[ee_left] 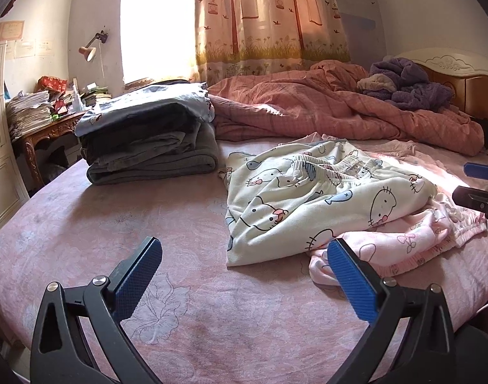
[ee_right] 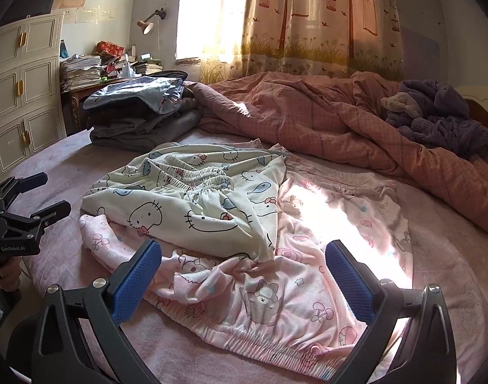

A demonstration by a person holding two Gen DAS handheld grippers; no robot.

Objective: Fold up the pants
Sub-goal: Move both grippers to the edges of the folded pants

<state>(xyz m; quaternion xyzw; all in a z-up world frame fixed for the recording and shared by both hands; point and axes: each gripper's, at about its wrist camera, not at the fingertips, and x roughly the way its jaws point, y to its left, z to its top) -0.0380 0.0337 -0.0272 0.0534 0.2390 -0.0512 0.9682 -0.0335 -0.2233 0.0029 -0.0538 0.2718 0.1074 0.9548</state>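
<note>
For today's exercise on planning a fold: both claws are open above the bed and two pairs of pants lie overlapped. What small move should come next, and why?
Probably bring the right claw down to the hem of the cream pants, to lift them off the pink pants. They lie bunched on top, so neither pair can be flattened yet. The left claw is open and holds nothing, so it could help.

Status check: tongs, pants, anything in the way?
Left tongs open, empty. Right tongs open, empty, over pink pants. Cream cat-print pants rumpled, lying on the pink pair. Nothing else blocking.
</note>
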